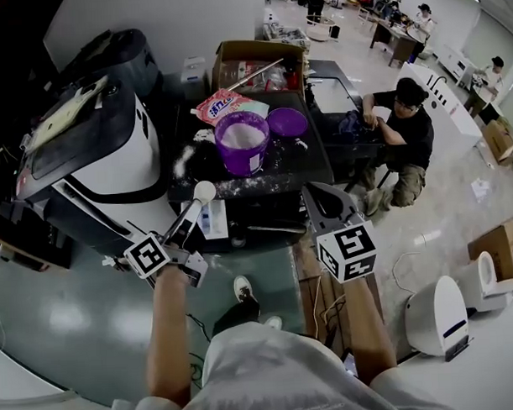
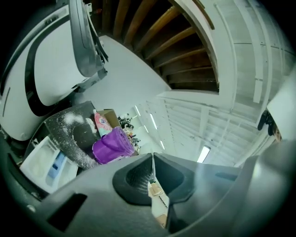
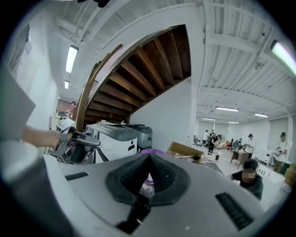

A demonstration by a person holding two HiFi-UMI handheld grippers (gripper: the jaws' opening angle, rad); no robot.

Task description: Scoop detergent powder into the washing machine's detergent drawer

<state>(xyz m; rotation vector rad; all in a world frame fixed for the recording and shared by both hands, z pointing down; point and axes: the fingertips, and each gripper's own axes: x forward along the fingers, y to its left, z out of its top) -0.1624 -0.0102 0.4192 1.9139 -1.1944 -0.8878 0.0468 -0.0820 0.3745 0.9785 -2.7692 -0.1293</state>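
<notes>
We record a purple tub [image 1: 242, 146] of white powder at frame centre, its lid [image 1: 287, 121] just right of it, with a detergent bag [image 1: 226, 104] and a cardboard box [image 1: 251, 50] behind. A person [image 1: 405, 132] crouches at the right. The dark table [image 1: 293, 161] is dusted with spilled powder, and the room is a large hall with a glossy floor. The left gripper [image 1: 179, 236] clamps the handle of the white scoop [image 1: 194, 209]. The scoop's long axis runs from lower left to upper right, with the bowl toward the tub. It lies by the open detergent drawer [image 1: 213, 220], right of the washing machine [image 1: 103, 155]. The right gripper [image 1: 313, 194] is closed and empty.
</notes>
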